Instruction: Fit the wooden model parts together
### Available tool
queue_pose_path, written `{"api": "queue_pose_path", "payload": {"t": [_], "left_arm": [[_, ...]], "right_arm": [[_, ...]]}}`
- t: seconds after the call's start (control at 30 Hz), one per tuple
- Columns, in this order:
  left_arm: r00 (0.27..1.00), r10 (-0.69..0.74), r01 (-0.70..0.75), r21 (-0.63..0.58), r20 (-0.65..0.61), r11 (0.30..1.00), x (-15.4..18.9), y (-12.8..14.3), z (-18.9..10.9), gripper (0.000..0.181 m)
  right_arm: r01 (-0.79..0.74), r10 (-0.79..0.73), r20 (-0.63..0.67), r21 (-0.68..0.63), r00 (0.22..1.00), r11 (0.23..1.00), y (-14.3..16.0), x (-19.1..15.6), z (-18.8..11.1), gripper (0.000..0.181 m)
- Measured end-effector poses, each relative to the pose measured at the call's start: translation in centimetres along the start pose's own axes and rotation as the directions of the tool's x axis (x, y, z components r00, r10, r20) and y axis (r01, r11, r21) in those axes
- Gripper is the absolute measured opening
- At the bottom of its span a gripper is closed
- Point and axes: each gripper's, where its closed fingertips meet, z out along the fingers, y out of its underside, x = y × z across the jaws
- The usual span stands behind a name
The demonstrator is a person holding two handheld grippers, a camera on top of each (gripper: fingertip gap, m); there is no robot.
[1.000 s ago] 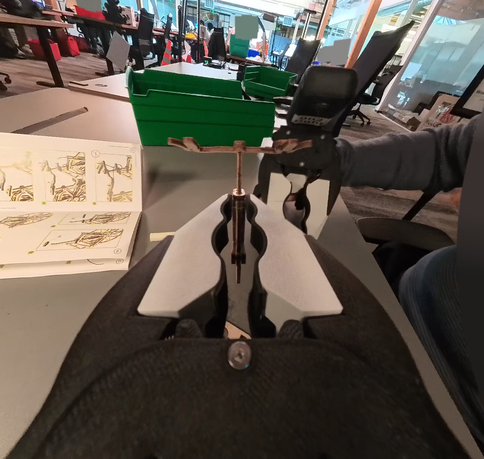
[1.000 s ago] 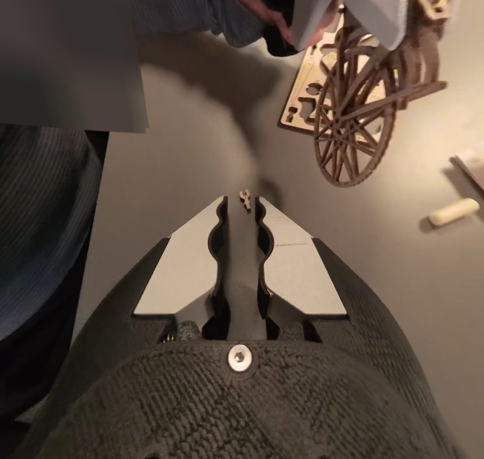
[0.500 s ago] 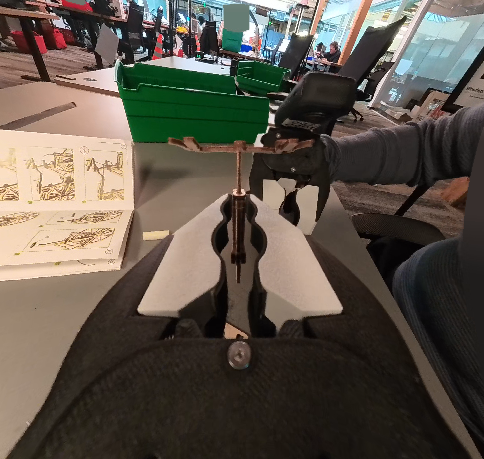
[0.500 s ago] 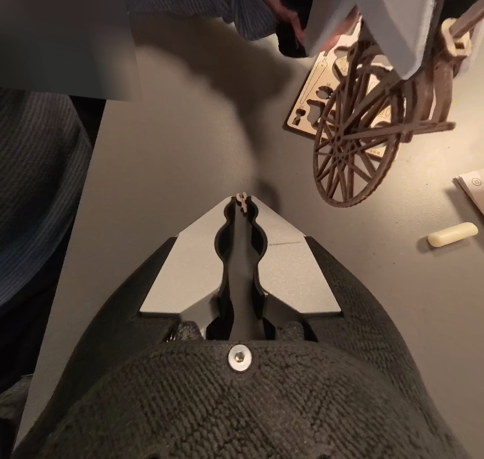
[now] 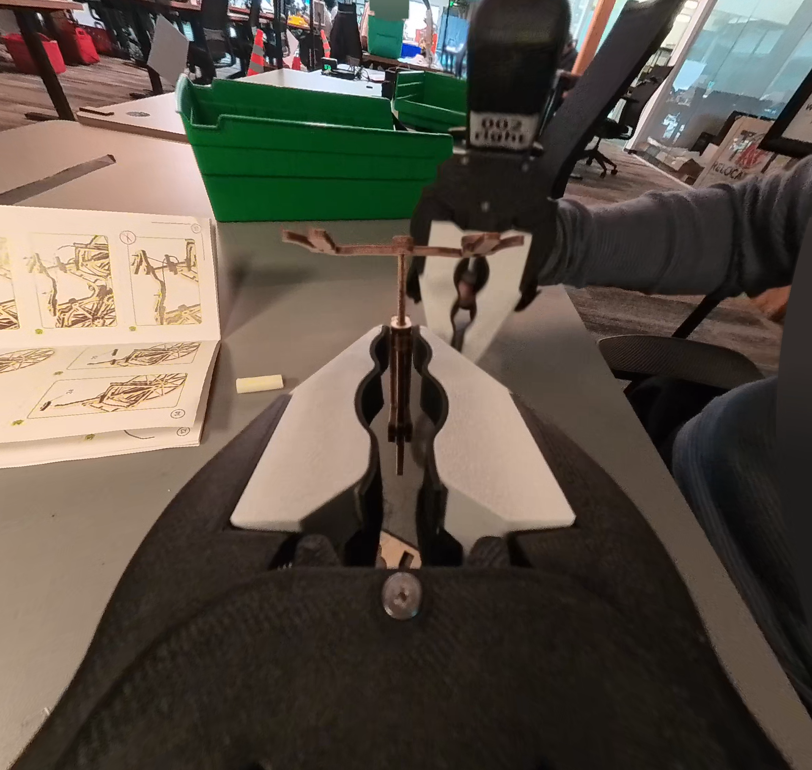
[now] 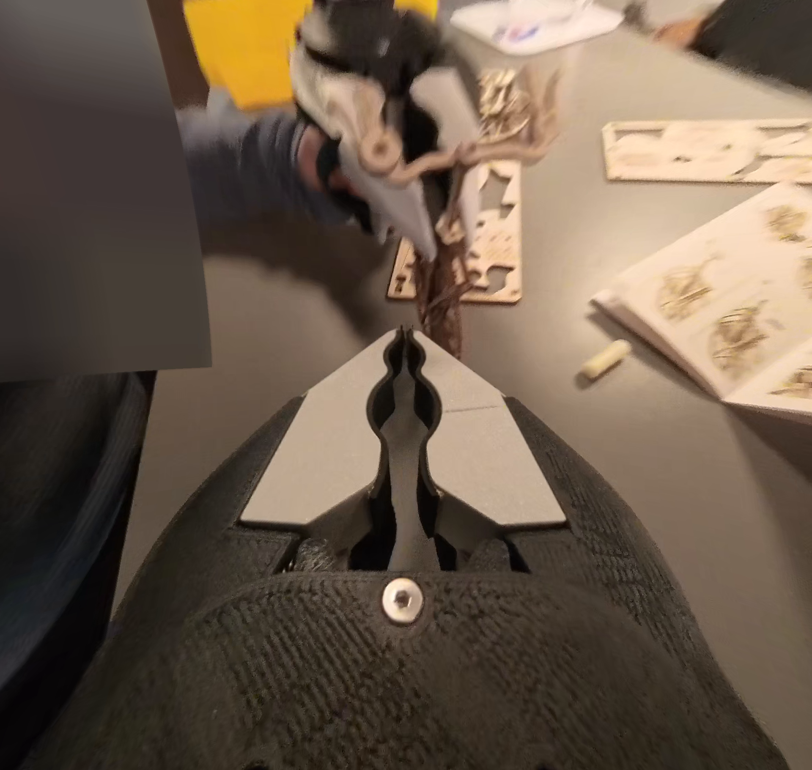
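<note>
Hazard: clamping slim dark-brown wooden bicycle model [image 5: 400,283] by its upright stem in closed left gripper [image 5: 400,331], above grey table [image 5: 66,529]. Pinching tiny thin wooden piece [image 6: 405,330] in nearly shut right gripper [image 6: 406,334] nearby, risking dropping it or snapping the thin handlebar [image 5: 351,248] by pressing off-line.

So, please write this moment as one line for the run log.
left gripper: shut on wooden model | right gripper: shut on small wooden part | parts: not yet joined
</note>
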Motion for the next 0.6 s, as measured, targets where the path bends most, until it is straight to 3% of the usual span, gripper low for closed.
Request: {"api": "queue_pose_path", "payload": {"t": [0.13, 0.6], "left_arm": [[1.0, 0.023, -0.023, -0.019, -0.003, 1.0, 0.2, 0.4, 0.3, 0.009], [0.998, 0.041, -0.044, -0.081, -0.038, 0.996, 0.9, 1.1, 0.6, 0.009]], "right_arm": [[-0.007, 0.014, -0.056, 0.12, 0.998, 0.993, -2.9, 1.3, -1.7, 0.0], [-0.016, 0.015, 0.02, 0.076, 1.0, 0.997, -3.7, 1.2, -0.9, 0.0]]}}
